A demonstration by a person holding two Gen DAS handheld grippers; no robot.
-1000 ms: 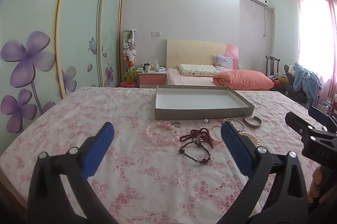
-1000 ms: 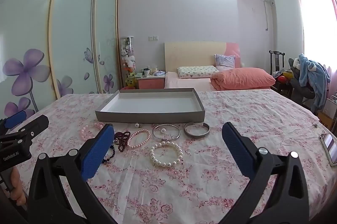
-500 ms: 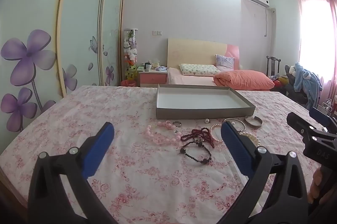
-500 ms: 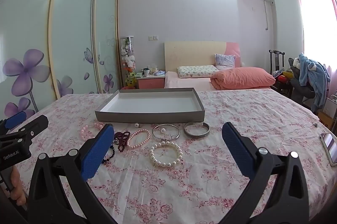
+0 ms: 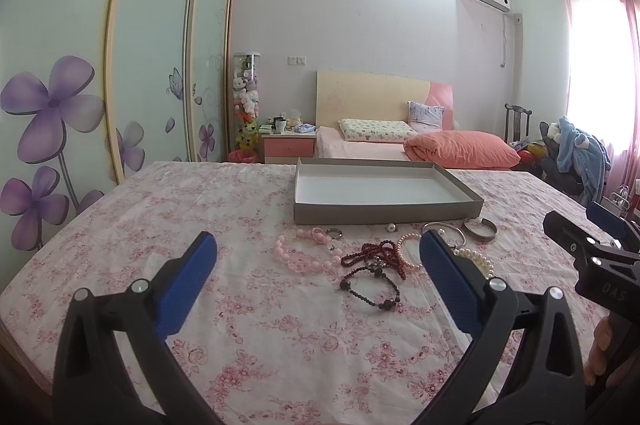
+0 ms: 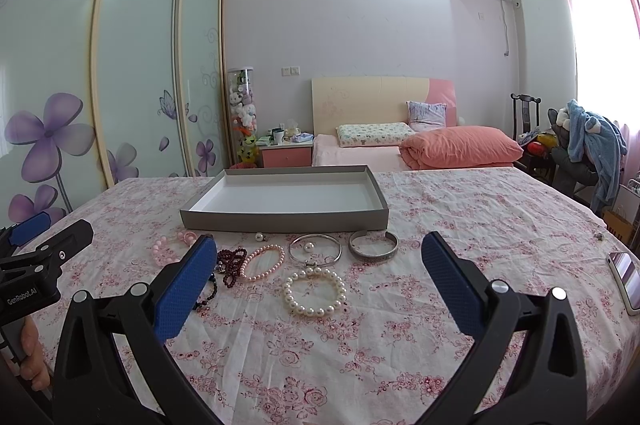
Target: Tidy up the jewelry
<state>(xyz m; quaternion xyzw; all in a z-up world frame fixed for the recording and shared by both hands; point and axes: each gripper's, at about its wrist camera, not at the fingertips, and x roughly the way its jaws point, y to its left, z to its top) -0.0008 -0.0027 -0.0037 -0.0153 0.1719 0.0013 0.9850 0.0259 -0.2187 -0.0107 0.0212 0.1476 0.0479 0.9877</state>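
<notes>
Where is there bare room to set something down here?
The grey tray holds nothing inside. The flowered cloth is bare between the silver cuff and the phone. It is crowded before the tray, from pink beads to cuff.

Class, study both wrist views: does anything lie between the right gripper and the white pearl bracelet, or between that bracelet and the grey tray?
Nothing lies between the open right gripper and the white pearl bracelet. Between the bracelet and the grey tray lies the thin silver bangle with a loose pearl inside it; lifting over would likely clear both.
</notes>
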